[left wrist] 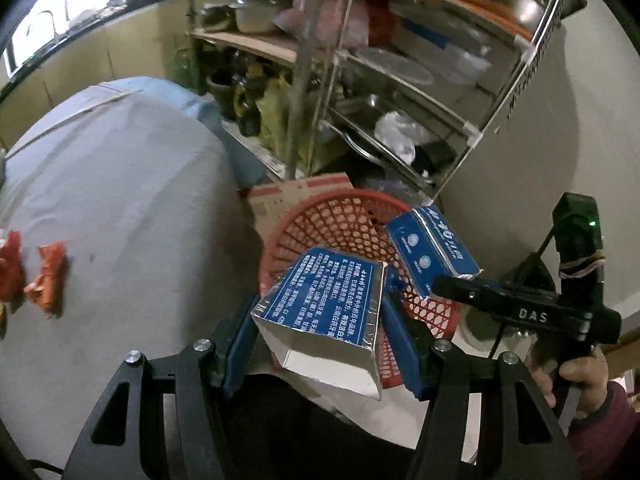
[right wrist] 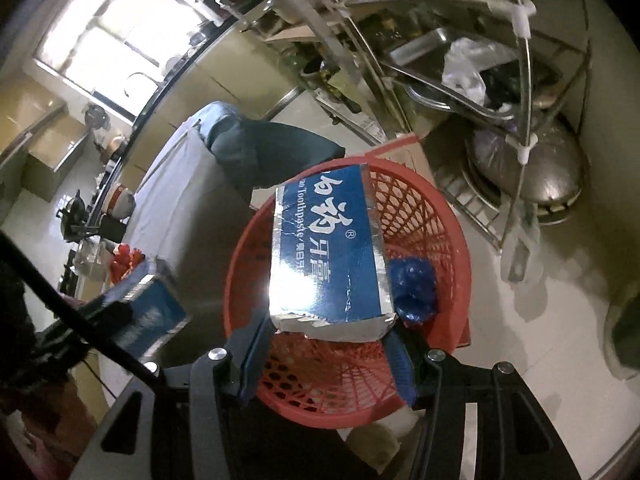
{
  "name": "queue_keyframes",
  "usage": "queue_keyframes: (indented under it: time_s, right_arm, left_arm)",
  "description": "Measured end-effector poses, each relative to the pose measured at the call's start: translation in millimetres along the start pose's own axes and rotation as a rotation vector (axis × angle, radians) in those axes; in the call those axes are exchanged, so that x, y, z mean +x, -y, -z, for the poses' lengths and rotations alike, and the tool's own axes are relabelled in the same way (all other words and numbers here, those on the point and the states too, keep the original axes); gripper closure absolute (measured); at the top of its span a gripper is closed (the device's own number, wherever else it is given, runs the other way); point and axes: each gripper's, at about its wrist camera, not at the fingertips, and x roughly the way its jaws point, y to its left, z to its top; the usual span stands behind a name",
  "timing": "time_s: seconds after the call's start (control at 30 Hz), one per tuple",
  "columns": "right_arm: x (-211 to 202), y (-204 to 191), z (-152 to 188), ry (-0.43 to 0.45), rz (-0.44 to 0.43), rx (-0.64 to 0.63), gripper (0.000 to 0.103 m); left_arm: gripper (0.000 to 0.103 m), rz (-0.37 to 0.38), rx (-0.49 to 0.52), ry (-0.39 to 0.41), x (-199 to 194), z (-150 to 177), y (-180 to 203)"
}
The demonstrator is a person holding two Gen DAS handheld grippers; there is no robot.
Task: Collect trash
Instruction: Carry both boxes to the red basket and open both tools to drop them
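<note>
- Left wrist view: the left tool (left wrist: 320,320) pinches a blue-and-silver carton piece (left wrist: 324,312) between its blue pads, held over the near rim of the red mesh basket (left wrist: 340,216)
- That carton piece has its long axis running along the tool's fingers, its open white-lined end facing back toward the camera and its far end pointing into the basket
- Right wrist view: the right tool (right wrist: 328,320) pinches the torn end of a blue toothpaste box (right wrist: 328,256), directly above the basket (right wrist: 440,216)
- The toothpaste box lies lengthwise away from the camera, printed face up, its far end reaching toward the basket's far rim
- A crumpled blue wrapper (right wrist: 414,292) lies inside the basket, just beside the box
- In the left wrist view the right tool (left wrist: 456,284) comes in level from the far side of the basket, a bare hand (left wrist: 576,380) wrapped round its handle
- Red snack wrappers (left wrist: 46,276) lie on the white-covered desk (left wrist: 120,208), well apart from the basket
- A metal rack (left wrist: 400,80) of pans stands behind the basket
</note>
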Motion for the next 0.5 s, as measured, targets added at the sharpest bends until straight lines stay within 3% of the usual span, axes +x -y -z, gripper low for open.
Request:
queue_keyframes:
  time_s: [0.23,0.5]
  right_arm:
    - [-2,13,-3,0.02,-0.045,0.113,0.038]
    - [-12,-21,-5,0.094,-0.075,0.029,0.038]
  left_arm:
    - [0.039,0.07,0.004,-0.03,18,-4,7]
    - [0.038,-0.048,-0.029,0.019,-17,21,-23]
